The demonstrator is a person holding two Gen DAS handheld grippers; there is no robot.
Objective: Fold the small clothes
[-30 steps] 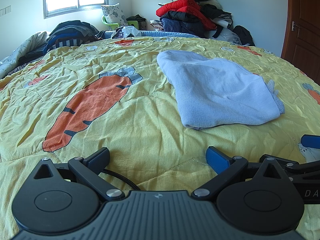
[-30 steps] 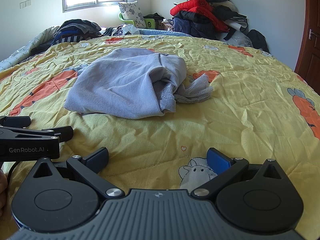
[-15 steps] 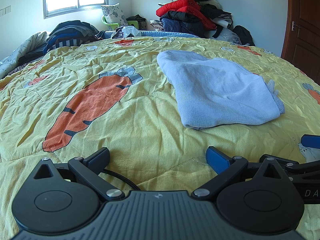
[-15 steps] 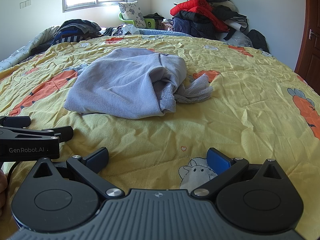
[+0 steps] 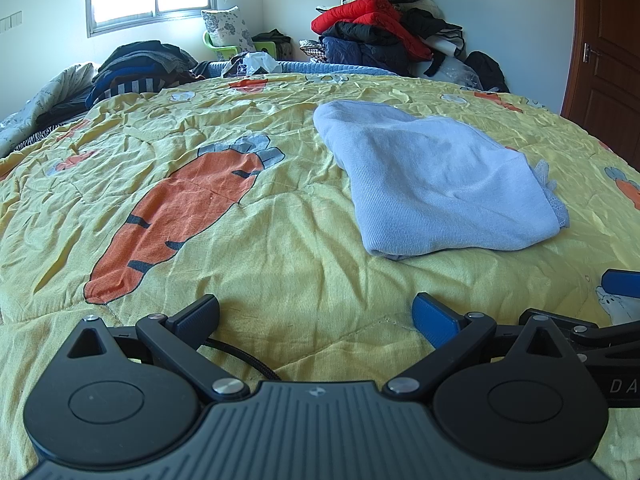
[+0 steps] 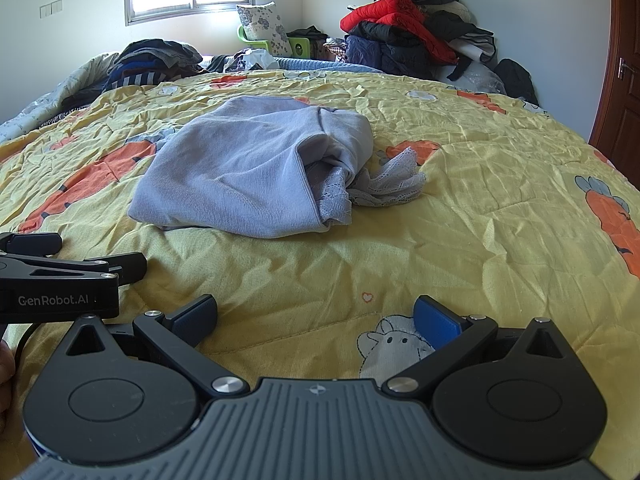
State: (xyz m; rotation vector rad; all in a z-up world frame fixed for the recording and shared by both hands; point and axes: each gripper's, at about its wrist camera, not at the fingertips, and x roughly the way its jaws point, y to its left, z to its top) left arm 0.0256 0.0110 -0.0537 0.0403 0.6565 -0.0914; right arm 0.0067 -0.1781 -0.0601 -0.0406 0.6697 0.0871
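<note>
Left wrist view is showing the left gripper resting with jaws spread wide and holding nothing, the pale blue garment lying ahead and right of them on the yellow carrot-print quilt. Beside it, the right gripper is also gaping wide, the garment lying ahead and left, well apart.
</note>
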